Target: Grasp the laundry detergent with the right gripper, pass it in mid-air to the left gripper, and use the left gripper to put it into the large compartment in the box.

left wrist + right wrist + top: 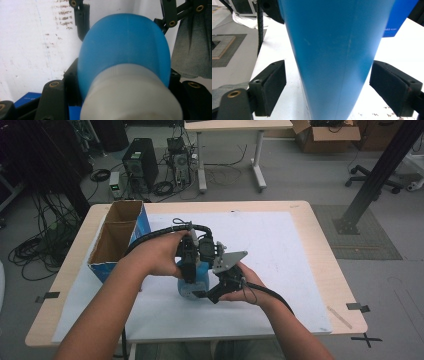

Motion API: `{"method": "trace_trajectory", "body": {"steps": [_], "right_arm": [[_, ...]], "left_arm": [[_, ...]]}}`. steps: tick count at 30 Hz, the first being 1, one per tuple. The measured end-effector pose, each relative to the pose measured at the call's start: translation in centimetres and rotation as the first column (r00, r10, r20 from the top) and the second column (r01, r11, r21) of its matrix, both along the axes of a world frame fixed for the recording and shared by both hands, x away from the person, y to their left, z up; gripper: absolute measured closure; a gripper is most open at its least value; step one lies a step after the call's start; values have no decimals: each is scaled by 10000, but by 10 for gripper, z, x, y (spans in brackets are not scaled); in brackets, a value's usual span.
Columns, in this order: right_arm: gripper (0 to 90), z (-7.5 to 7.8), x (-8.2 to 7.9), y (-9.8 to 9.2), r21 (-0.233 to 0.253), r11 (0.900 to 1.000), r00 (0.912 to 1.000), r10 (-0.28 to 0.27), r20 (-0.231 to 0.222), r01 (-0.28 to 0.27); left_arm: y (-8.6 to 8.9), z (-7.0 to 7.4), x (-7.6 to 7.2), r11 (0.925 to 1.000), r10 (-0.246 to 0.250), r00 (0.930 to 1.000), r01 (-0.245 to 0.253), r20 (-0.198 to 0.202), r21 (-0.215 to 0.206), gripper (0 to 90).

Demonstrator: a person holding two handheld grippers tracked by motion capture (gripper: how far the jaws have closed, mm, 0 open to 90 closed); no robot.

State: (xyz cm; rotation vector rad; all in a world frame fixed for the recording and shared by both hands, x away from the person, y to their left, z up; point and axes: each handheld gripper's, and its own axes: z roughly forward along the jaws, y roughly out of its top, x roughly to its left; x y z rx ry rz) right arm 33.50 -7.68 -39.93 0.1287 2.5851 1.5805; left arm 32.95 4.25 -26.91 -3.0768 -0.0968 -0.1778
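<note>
Take the open cardboard box (117, 237) at the table's left as your landmark: the blue bottle (194, 281) stands on the white sheet (280, 260) just to the right of that box, between your two hands.

Your left gripper (189, 262) comes down on the bottle from the box side. In the left gripper view its jaws sit tight against the blue shoulder (125, 42) just above the white cap (130, 97), so it holds the bottle up near the cap end. That surface is rounded and smooth; if you pull or twist hard, the pads could slide off toward the cap and the bottle could tip against the box.

Farther from the box, your right gripper (207, 294) is at the bottle's lower body. In the right gripper view its jaws stand wide, one pad (273, 87) on each side of the blue wall (337, 57), both clear of it. Close them off-centre and you push the bottle sideways against the left grip. Squeeze too hard and the thin wall may buckle.
</note>
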Motion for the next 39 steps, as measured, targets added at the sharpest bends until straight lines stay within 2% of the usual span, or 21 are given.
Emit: {"method": "trace_trajectory", "body": {"steps": [3,5,10,14,17,20,26,28,31,34,37,38,39], "right_arm": [[97,0,0,-2,-11,10000,10000,-70,-51,69],[58,1,0,-3,8,9999,9995,-153,-285,153],[19,3,2,-6,-34,9998,9988,-218,-445,217],[10,8,3,-15,-20,9995,9984,-320,-458,319],[10,15,5,-24,-126,9991,9987,-419,-280,415],[9,21,6,-35,-310,9987,9989,-410,-237,402],[10,30,11,-54,-949,9942,9985,-519,-151,502],[11,33,13,-60,-1229,9910,9985,-540,-110,522],[11,37,17,-68,-1607,9854,9984,-569,-35,556],[11,40,21,-77,-1982,9780,9978,-669,-44,647],[12,42,25,-87,-2211,9718,9964,-852,-35,823],[12,43,26,-90,-2257,9702,9958,-913,-18,885],[12,44,27,-93,-2300,9686,9952,-979,-31,946]], "left_arm": [[-1,1,1,9998,175,9998,-175,-22,15,383],[-1,2,2,9994,354,9993,-353,-114,28,384],[-1,4,3,9977,678,9975,-678,-224,-5,383],[1,9,8,9911,1326,9905,-1330,-361,-103,383],[3,15,12,9819,1877,9814,-1885,-406,-158,383],[6,21,16,9694,2440,9691,-2448,-359,-201,383],[14,38,23,9401,3383,9403,-3394,-362,-317,383],[17,44,26,9260,3738,9269,-3750,-350,-426,383],[24,54,32,8978,4358,8993,-4372,-357,-533,382],[31,65,38,8610,5023,8634,-5045,-469,-651,383],[40,77,45,8173,5683,8210,-5709,-548,-782,382],[43,80,46,8079,5811,8121,-5835,-535,-823,383],[46,84,48,7956,5973,8002,-5997,-543,-862,383]]}}
